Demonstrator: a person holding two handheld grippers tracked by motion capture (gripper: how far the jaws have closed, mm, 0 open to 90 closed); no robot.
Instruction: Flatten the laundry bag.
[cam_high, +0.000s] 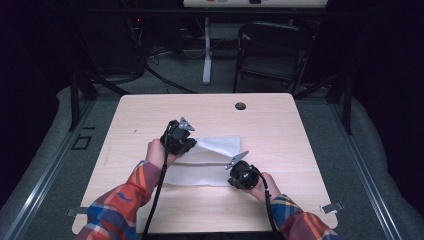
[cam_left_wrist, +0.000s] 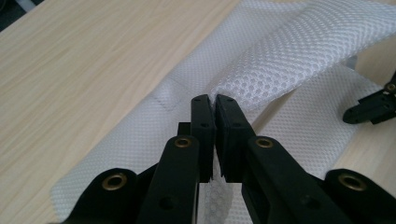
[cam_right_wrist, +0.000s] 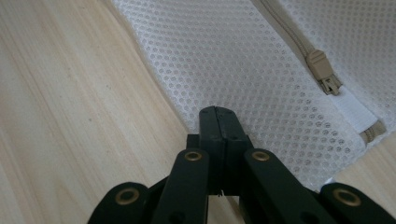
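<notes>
Left gripper (cam_left_wrist: 214, 100), jaws pinched tight on a raised fold of the mesh bag (cam_left_wrist: 285, 56), lifts one layer of the white bag off the table (cam_left_wrist: 70, 60) near mid-table, w/ the rest of the bag flat beneath. Right gripper (cam_right_wrist: 218, 112), jaws together, sits at the bag's near edge by the zip pull (cam_right_wrist: 323, 70); right gripper view suggests it pins or nips that edge, but whether mesh is actually betw. the jaws can't be told. High view: bag (cam_high: 207, 162) lies center of the table (cam_high: 280, 125), partly doubled over, left gripper (cam_high: 187, 145) at its upper-left part, right gripper (cam_high: 231, 176) at its lower-right corner, both hands approx. opposite each other across the cloth. Judged from this: folding or opening of the bag is underway, first grip made & one layer raised; zip looks shut near the pull, so the main work, i.e. laying the fold over or opening up, is yet to do.
</notes>
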